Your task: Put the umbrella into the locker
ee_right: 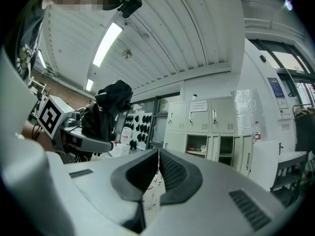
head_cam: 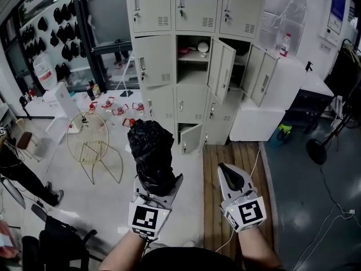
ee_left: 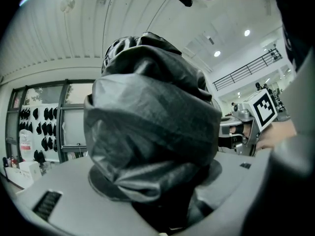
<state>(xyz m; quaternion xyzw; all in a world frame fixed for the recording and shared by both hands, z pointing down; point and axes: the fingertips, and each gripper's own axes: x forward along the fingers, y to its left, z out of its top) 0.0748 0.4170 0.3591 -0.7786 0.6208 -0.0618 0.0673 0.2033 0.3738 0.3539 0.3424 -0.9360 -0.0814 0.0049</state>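
Several grey lockers (head_cam: 155,55) fill the upper middle of the head view, some doors ajar. At lower centre, the folded black umbrella (head_cam: 150,151) stands upright, pinched in the left gripper (head_cam: 159,180). Beside it, the right gripper (head_cam: 225,171) has its jaws pressed together on nothing.

Brightness: all three views evenly bright, indoor light.
Source: a long white ceiling strip lamp (ee_right: 106,44) and small round ceiling spots (ee_left: 247,33) overhead.
Shadows: soft and faint on the pale grey floor (head_cam: 84,202).
Glare: dull sheen on the black crinkled fabric umbrella (ee_left: 152,122).
Distortion: strong fisheye curve and dark corners in both gripper views; the tall grey metal lockers (head_cam: 155,52) bow.
Focus: umbrella close-up slightly soft.
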